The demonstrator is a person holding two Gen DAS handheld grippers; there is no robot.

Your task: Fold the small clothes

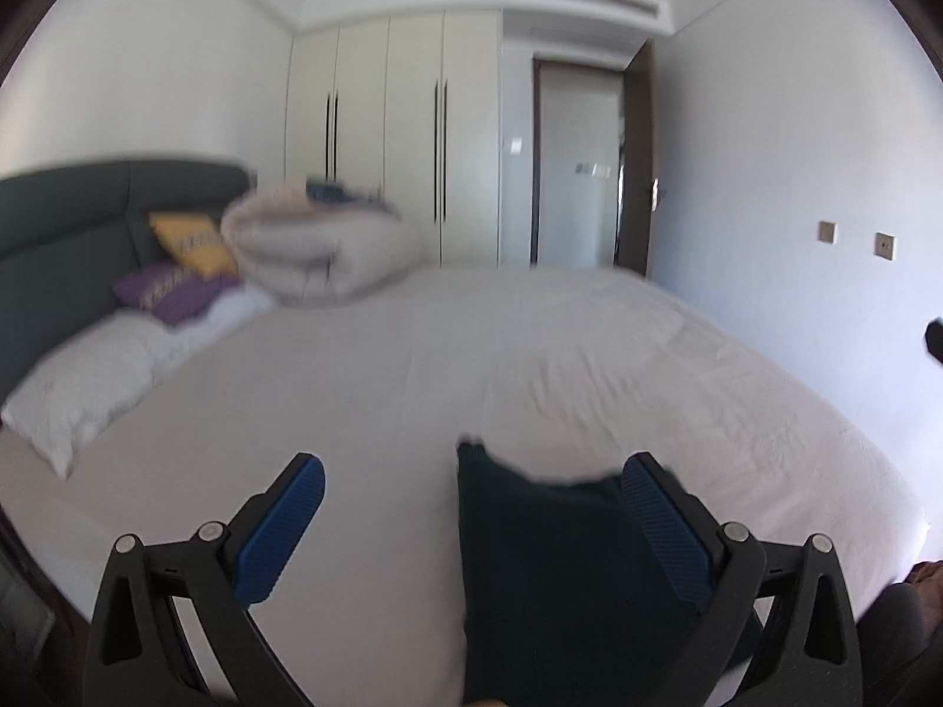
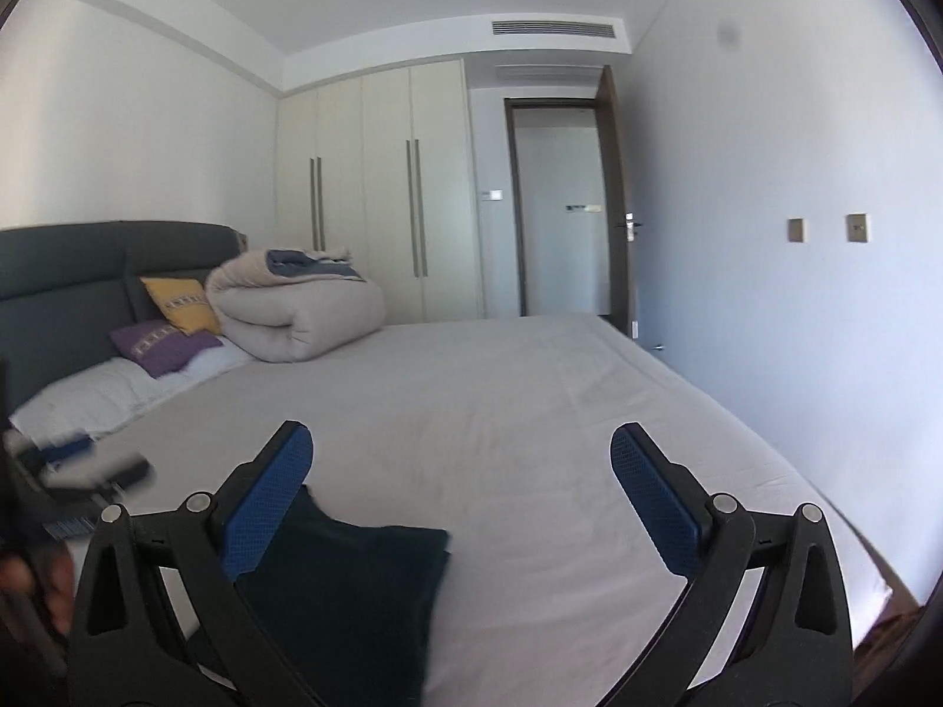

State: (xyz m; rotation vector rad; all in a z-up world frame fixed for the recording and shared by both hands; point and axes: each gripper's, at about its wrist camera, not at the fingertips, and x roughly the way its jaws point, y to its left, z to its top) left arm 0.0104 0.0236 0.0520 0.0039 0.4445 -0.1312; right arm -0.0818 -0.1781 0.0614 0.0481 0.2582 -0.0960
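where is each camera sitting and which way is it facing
Left wrist: on the left gripper, looking across the bed toward the wardrobe; its open fingers frame the dark garment.
Right wrist: on the right gripper, facing the same way; open fingers, the garment low left, a hand at the left edge.
Shared: bed, garment, rolled duvet, wardrobe, door.

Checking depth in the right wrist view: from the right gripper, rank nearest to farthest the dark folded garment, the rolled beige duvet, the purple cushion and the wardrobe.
1. Dark folded garment, on the sheet just below the right gripper, by its left finger.
2. Purple cushion, far left by the headboard.
3. Rolled beige duvet, just beyond; close to the cushion, barely separable.
4. Wardrobe, at the back wall.
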